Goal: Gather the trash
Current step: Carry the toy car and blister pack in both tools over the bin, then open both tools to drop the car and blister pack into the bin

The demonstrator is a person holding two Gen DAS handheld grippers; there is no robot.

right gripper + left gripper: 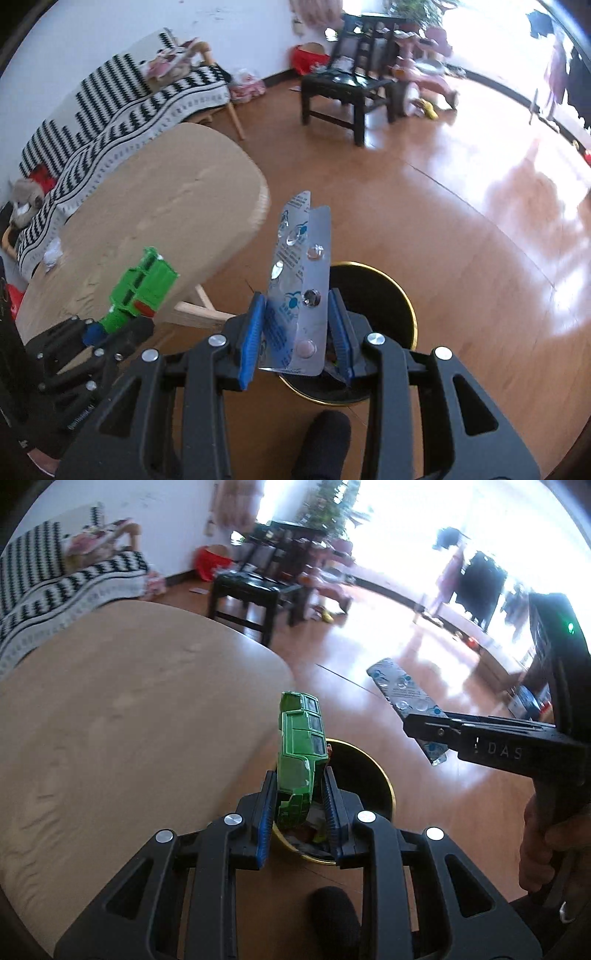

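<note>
My left gripper (300,780) is shut on a green toy car body (300,753) and holds it upright over a black bin with a gold rim (384,786). The bin has scraps inside. My right gripper (297,301) is shut on a folded silver blister pack (301,280) above the same bin (406,306). In the left wrist view the right gripper (417,723) reaches in from the right with the blister pack (402,690). In the right wrist view the left gripper (107,325) holds the green car (142,288) at the lower left.
A rounded light wooden table (122,709) stands left of the bin, with crumpled paper (51,254) at its far end. A striped sofa (122,96) is behind it. A black chair (347,92) and toys stand on the wood floor further off.
</note>
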